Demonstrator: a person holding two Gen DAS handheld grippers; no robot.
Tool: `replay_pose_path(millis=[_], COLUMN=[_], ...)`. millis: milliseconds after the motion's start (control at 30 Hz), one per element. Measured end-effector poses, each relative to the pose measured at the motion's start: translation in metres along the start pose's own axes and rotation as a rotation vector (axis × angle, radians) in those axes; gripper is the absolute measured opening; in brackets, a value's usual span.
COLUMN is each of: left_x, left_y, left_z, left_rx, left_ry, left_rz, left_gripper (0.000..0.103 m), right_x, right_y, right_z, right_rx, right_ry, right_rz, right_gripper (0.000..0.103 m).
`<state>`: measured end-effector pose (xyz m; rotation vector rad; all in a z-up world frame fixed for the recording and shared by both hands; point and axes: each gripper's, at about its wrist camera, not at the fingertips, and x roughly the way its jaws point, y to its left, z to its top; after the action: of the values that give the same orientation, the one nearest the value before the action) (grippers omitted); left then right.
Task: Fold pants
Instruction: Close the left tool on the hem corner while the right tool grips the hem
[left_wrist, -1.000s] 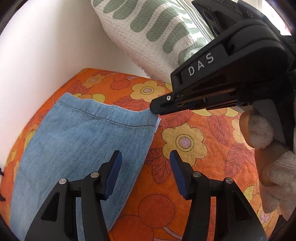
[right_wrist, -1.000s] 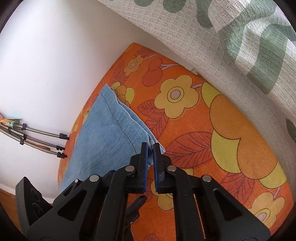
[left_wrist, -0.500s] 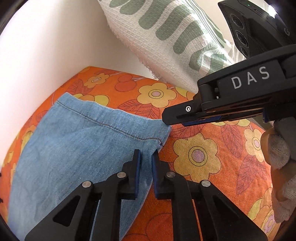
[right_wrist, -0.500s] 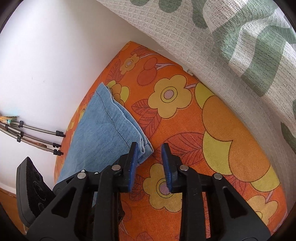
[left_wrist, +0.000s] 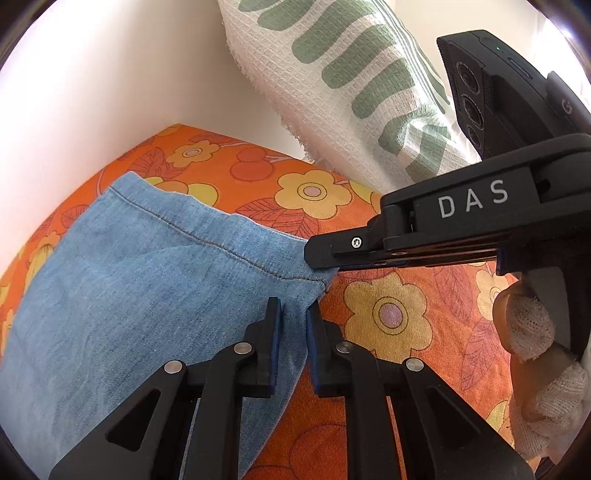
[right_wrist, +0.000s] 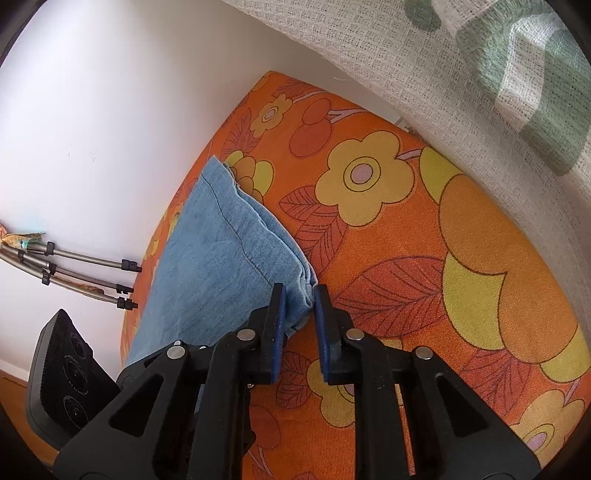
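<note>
The light blue denim pants (left_wrist: 140, 295) lie flat on the orange flowered bed cover (left_wrist: 388, 317), hem end toward the wall. My left gripper (left_wrist: 293, 314) is shut on the pants' side edge just below the hem corner. My right gripper (right_wrist: 299, 299) is shut on the hem corner of the pants (right_wrist: 229, 251); it also shows in the left wrist view (left_wrist: 321, 254), coming in from the right with its tip at that corner. A gloved hand (left_wrist: 532, 332) holds it.
A white wall (left_wrist: 92, 92) borders the bed at the back and left. A white and green waffle-weave pillow (left_wrist: 351, 81) leans at the back right. Tripod legs (right_wrist: 74, 269) stand by the wall left of the bed.
The left gripper went from open to shut on the pants' edge. The right gripper opened half a second ago and has closed again on the hem corner.
</note>
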<state>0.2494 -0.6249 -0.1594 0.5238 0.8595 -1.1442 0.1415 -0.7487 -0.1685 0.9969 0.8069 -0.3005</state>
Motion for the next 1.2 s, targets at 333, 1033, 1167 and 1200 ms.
replay_pose_path(millis=[333,1033,1167,1200], left_x=[-0.001,-0.061,-0.06,-0.059], left_y=[-0.019,0.021,0.023,0.024], left_z=[0.004,-0.011,-0.015,-0.015], left_rx=[0.022,-0.049,-0.04,-0.045], left_ry=[-0.062,-0.18,-0.174,-0.175], left_rz=[0.109,0.053,0.043,0.034], left_gripper=[0.049,0.006,0.006,0.006], right_x=[-0.023,0.038,0.059,0.062], right_y=[0.012,0.042,0.046,0.047], right_z=[0.009,0.067,0.082,0.084], right_rx=[0.014,-0.077,-0.022,-0.016], right_ry=[-0.019,0.035,0.07,0.073], right_rz=[0.119,0.146,0.216,0.235], right_gripper=[0.011,0.048,0.048,0.048])
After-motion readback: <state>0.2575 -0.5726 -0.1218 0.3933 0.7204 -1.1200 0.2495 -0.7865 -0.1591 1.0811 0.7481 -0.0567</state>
